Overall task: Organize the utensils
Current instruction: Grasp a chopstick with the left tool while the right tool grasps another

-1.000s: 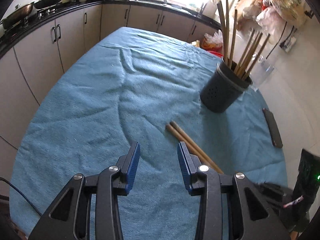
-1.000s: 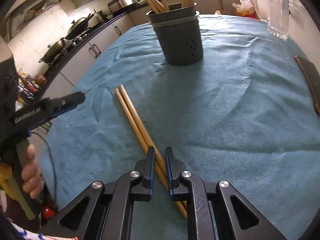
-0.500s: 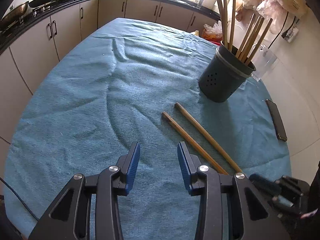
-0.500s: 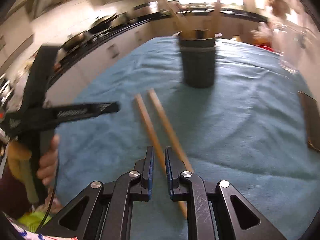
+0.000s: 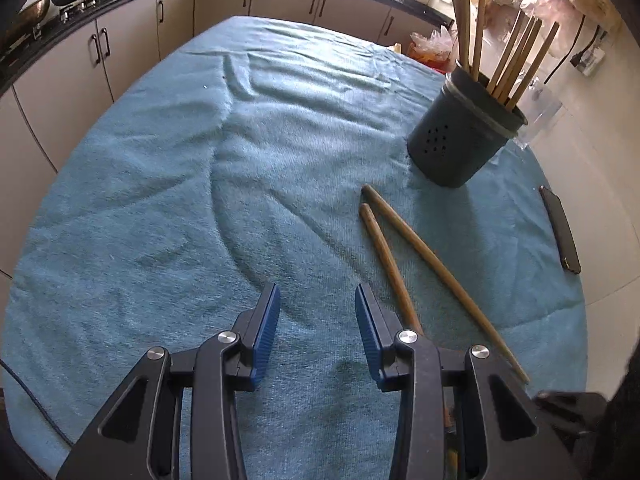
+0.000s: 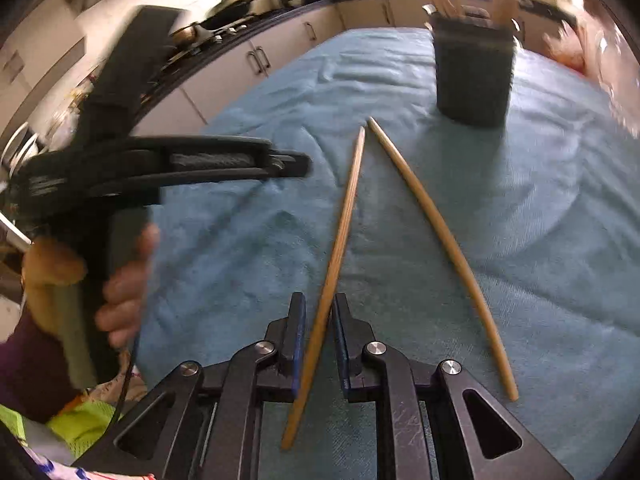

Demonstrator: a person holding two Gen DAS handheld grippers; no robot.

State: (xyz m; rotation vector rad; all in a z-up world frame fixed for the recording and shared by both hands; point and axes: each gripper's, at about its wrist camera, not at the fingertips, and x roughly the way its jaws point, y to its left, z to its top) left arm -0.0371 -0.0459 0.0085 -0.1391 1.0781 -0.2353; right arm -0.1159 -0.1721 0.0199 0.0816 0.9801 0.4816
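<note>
Near the holder [image 6: 474, 76], your right tool [image 6: 319, 326] clenches one chopstick [image 6: 340, 236]; your left tool [image 5: 316, 320] hangs released beside it.

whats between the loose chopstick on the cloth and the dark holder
Nothing but bare blue cloth. In the left wrist view the loose chopstick ends short of the dark holder; the right wrist view shows the same gap.

The two chopsticks, side by side a second ago, now splay apart: one chopstick [image 6: 340, 236] sits clamped in the right gripper [image 6: 319, 312] with its far tip swung left, while the other chopstick [image 6: 440, 220] lies to the gripper's right on the cloth
</note>
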